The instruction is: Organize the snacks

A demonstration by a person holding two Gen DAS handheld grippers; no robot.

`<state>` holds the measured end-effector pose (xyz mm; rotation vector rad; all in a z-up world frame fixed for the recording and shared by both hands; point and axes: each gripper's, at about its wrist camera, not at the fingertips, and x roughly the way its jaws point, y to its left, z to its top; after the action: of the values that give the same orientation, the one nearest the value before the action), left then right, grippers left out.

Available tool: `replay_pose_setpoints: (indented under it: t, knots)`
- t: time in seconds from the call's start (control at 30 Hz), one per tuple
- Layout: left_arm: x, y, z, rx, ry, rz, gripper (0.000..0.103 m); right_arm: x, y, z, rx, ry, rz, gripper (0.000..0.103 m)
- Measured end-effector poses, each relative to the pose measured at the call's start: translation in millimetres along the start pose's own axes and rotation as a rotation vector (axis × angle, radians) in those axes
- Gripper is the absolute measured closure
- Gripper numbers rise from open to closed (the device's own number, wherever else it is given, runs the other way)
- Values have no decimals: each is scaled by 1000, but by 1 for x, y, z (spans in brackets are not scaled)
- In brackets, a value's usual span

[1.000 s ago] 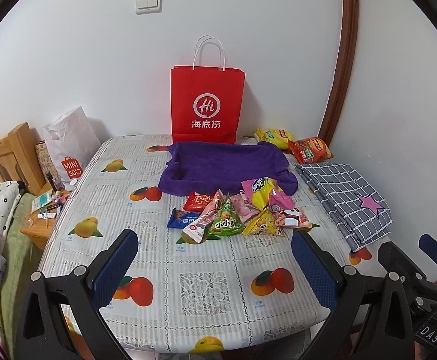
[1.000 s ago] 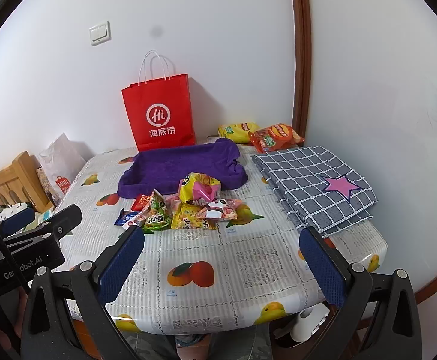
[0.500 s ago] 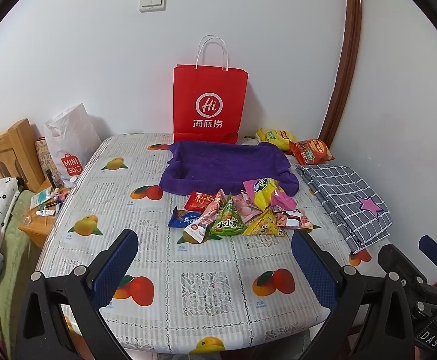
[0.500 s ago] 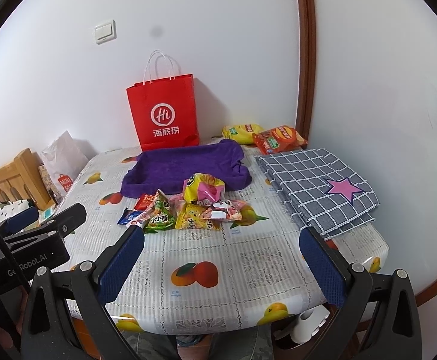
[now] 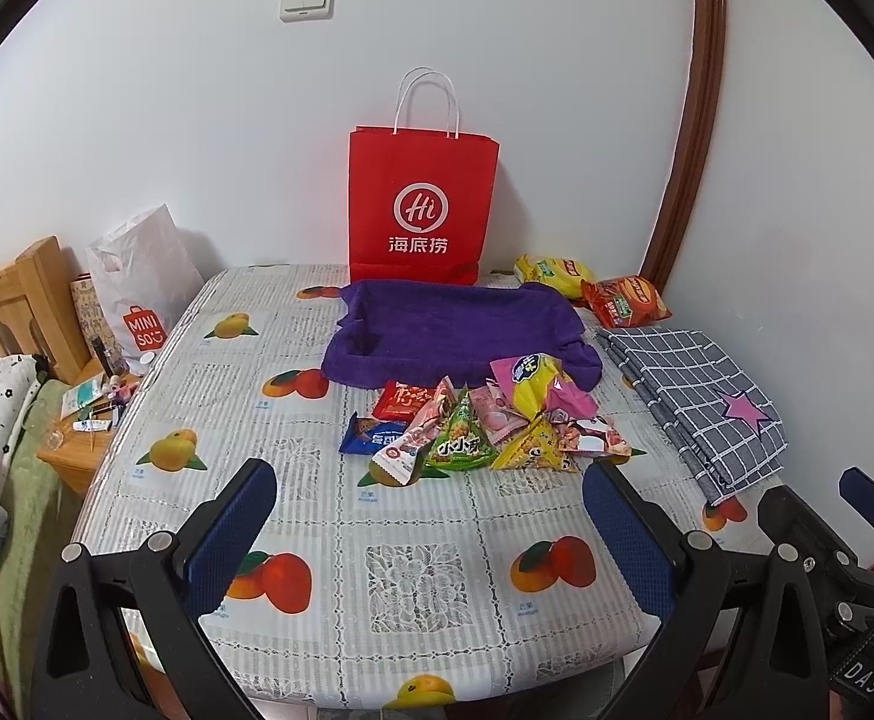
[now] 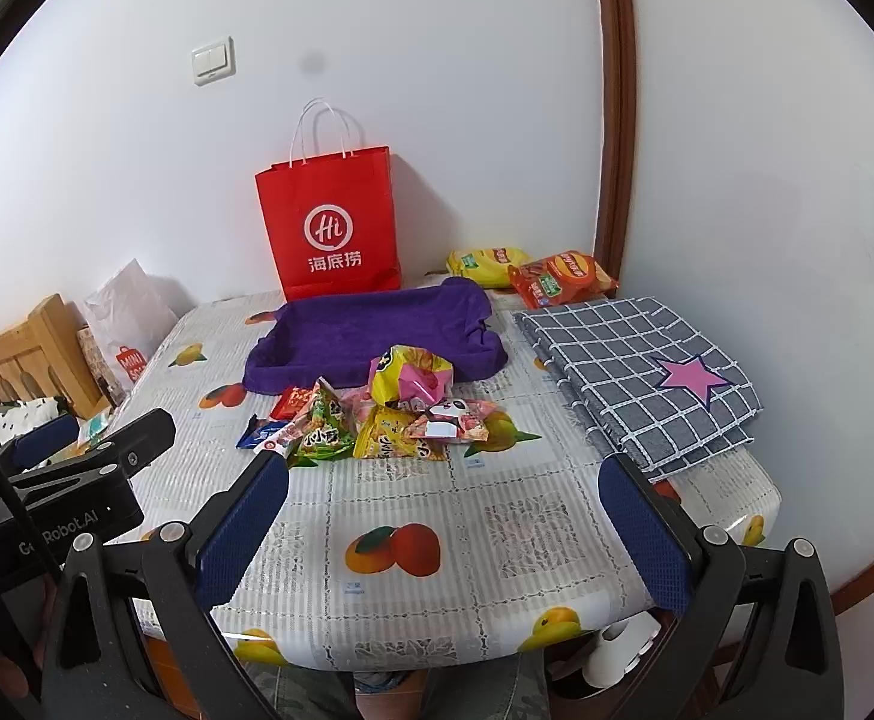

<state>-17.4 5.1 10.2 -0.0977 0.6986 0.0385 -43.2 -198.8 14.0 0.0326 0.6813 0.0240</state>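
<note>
A heap of small snack packets (image 5: 484,420) (image 6: 377,420) lies mid-table, just in front of a purple cloth tray (image 5: 454,327) (image 6: 371,336). Two chip bags, yellow (image 5: 547,273) (image 6: 481,264) and orange-red (image 5: 625,300) (image 6: 562,279), rest at the back right corner. My left gripper (image 5: 431,510) hovers open over the table's near edge, short of the heap, with nothing between its fingers. My right gripper (image 6: 442,510) is likewise open and empty, near the front edge. The left gripper's body (image 6: 77,492) shows at the left of the right wrist view.
A red paper bag (image 5: 422,207) (image 6: 332,228) stands against the wall behind the tray. A folded grey checked cloth with a pink star (image 5: 700,402) (image 6: 634,372) covers the table's right side. A white plastic bag (image 5: 140,294) and a cluttered wooden stand (image 5: 86,426) sit left.
Both views have shifted slightly, with the table contents drifting a little to the right in each. Nothing on the table has moved and both grippers stay open.
</note>
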Motion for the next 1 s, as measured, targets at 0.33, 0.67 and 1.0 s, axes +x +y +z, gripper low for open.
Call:
replay_pose_setpoints:
  t: [0.33, 0.67, 1.0]
  knots:
    - [3, 3, -1, -1, -2, -1, 0, -1, 1, -1, 0, -7, 11, 1]
    - [8, 9, 3, -14, -3, -4, 0, 2, -1, -1, 14, -5, 20, 1]
    - [34, 21, 3, -33, 40, -14, 0, 30, -5, -8, 21, 43, 18, 1]
